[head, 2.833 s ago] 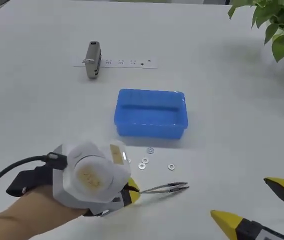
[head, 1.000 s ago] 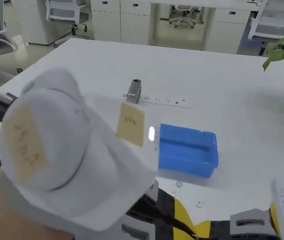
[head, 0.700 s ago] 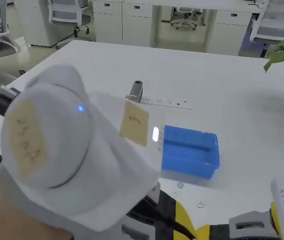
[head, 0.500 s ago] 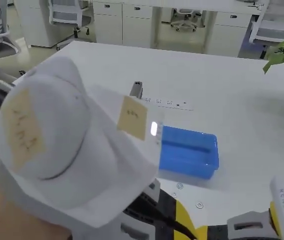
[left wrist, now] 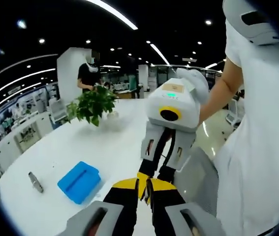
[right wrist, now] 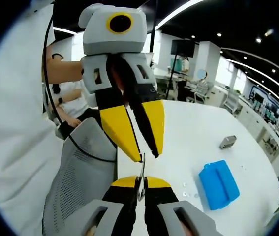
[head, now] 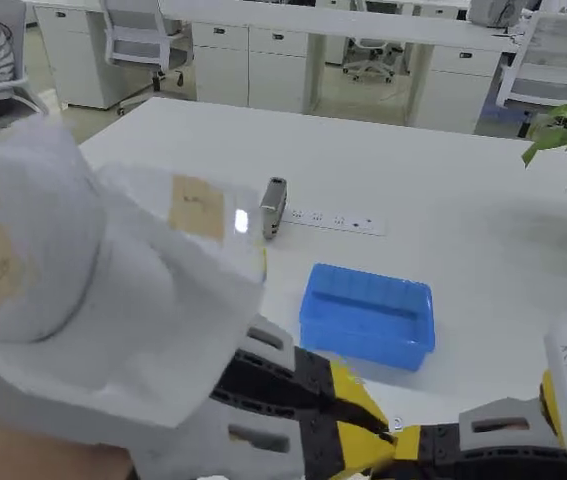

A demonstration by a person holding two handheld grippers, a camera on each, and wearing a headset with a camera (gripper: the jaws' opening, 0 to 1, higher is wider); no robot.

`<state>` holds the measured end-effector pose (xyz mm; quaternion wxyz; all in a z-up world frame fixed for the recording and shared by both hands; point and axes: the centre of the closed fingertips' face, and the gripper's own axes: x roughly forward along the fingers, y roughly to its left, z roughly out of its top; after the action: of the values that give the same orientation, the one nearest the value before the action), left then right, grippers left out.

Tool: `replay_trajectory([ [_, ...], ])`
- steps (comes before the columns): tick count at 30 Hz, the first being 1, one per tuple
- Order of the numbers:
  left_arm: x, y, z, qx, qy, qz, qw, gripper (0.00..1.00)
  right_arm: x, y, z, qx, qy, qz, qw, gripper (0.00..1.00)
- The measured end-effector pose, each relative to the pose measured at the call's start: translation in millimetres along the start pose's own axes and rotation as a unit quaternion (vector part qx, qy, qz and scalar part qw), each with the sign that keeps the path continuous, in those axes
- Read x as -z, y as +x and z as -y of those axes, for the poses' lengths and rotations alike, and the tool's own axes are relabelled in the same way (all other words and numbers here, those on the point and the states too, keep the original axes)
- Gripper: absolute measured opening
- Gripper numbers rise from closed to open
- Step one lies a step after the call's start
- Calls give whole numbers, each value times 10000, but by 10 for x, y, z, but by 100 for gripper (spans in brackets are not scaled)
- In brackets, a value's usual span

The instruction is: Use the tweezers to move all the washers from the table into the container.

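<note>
**Tool position.** The left tool and the right tool were held in the air, clear of the desk, and faced each other tip to tip. 2.8 s earlier the left tool had been low over the desk with the tweezers held out level near the washers. At that time the right tool had waited at the lower right with its jaws wide apart.

**Tool state.** The right tool's jaws were closed to a slit on the tweezers. These showed as a thin metal strip rising from between the jaws toward the tips of the left tool. The left tool's jaws were drawn close together, with a narrow gap at the tips. It could not be told whether they were still pinching the tweezers.

**Task items.** In the right gripper view the washers showed as small specks on the desk just beside the container. In the head view the inside of the container appeared bare.

**Assessment.** The change is judged to be a transfer or re-grip of the tweezers between the tools. No washer appeared to have been moved, so the picking stage had not yet started. Before any descent, the holding tool would need a firm grip with the tweezer tips free and pointing forward.
</note>
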<state>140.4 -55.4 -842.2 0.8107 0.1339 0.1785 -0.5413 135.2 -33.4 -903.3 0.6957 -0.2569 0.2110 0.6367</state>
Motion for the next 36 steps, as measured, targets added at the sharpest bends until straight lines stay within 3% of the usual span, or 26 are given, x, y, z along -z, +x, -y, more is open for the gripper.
replay_trajectory([
  [2,-12,-57,-88,-396,-189,185,9989,12,-26,-4,32,84,-13,41,10000,0],
  [3,-3,-101,-147,-658,-278,282,9970,16,-41,-5,44,109,2,74,9999,0],
  [6,100,-223,-261,-1131,-656,356,9908,24,-90,0,95,201,109,190,9996,0],
  [11,333,-475,-465,-1893,-1151,469,9740,34,-112,26,232,381,361,353,9980,0],
  [14,607,-613,-570,-2397,-1372,357,9604,43,-115,54,345,521,519,451,9963,1],
  [16,743,-668,-600,-2569,-1647,414,9514,44,-108,72,428,607,624,516,9949,1],
  [21,956,-737,-641,-2842,-1759,403,9416,42,-55,139,680,818,920,687,9900,1],
  [25,1067,-691,-674,-2840,-2098,548,9340,51,-24,185,869,1025,1030,764,9864,1],
  [28,1096,-677,-729,-3007,-2039,612,9297,55,-31,242,1010,1138,1211,861,9823,1],
  [32,1208,-664,-816,-3225,-2005,455,9240,55,-12,322,1143,1246,1258,881,9802,2],
  [36,1309,-628,-815,-3160,-2151,330,9235,58,63,435,1252,1295,1348,849,9787,2],
])
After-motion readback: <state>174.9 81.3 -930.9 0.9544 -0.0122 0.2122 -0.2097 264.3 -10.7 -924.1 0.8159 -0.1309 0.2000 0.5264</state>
